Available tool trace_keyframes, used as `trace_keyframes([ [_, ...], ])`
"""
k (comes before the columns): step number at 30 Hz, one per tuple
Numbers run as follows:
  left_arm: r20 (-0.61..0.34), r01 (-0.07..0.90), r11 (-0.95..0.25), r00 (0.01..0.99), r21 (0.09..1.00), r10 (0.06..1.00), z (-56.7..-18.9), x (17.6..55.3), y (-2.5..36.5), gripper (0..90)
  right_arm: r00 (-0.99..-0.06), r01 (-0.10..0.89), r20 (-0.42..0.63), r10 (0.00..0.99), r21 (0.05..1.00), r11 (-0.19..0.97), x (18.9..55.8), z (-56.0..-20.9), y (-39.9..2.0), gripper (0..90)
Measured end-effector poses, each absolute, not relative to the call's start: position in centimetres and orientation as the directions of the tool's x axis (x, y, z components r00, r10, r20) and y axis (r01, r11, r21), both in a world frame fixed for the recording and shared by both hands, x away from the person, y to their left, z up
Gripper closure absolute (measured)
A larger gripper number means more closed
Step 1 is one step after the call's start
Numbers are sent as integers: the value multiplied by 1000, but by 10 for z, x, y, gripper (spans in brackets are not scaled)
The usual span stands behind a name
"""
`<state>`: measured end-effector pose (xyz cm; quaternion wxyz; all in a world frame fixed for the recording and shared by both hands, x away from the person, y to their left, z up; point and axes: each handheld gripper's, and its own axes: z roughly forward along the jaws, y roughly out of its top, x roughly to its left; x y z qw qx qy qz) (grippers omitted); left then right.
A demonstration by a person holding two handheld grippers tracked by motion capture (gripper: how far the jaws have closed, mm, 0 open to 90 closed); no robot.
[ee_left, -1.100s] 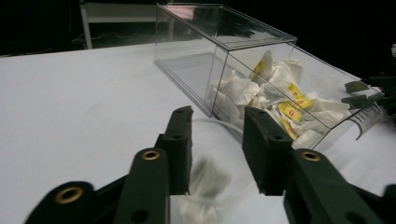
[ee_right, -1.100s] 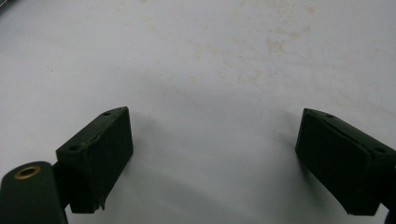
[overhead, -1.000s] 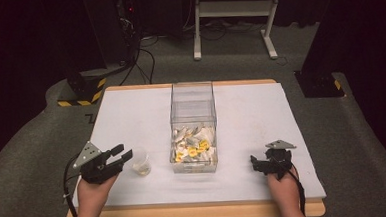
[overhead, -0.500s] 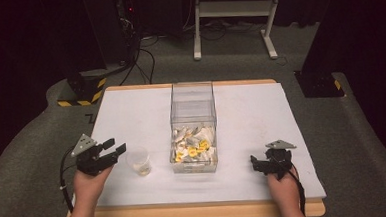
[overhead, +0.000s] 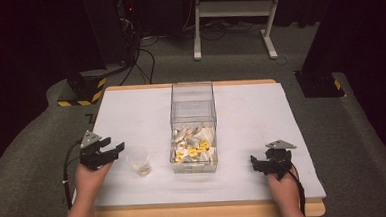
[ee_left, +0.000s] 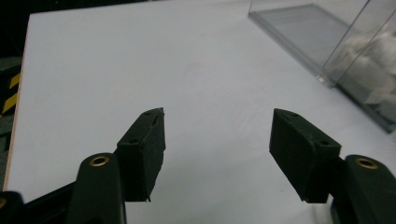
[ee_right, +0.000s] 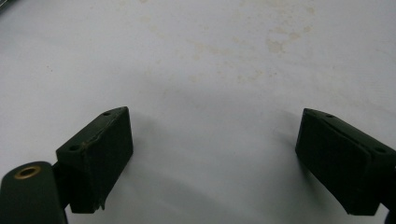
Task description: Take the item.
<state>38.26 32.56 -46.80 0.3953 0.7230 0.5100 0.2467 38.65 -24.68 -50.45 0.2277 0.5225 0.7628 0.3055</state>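
A small clear plastic cup (overhead: 138,160) stands upright on the white table top (overhead: 131,116), left of a tall clear box (overhead: 193,123). White and yellow pieces (overhead: 192,147) lie in the bottom of the box. My left gripper (overhead: 114,149) hovers just left of the cup, apart from it. Its jaws have just been opening and nothing is between them. In the left gripper view the left gripper (ee_left: 218,115) faces bare table, with the clear box (ee_left: 322,46) at the upper right. My right gripper (overhead: 257,163) rests open near the front right; the right gripper view shows this gripper (ee_right: 215,114) over stained table.
The table's wooden front edge (overhead: 196,211) runs just behind both hands. Beyond the far edge are grey floor, cables, a yellow-and-black striped base (overhead: 82,91) and a white stand's legs (overhead: 231,16).
My left gripper has drawn back to the left, away from the cup, and its jaws stand wider. The cup stays put. The right hand has not moved.
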Motion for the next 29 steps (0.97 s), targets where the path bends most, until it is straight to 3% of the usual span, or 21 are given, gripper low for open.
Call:
trace_keyframes([
  [14,17,662,-248,335,707,942,-506,400,316,144,-350,658,-28,936,704,267,386,-505,-247,109],
  [29,7,648,-217,311,730,950,-509,395,317,153,-350,656,-29,936,706,267,386,-505,-247,109],
])
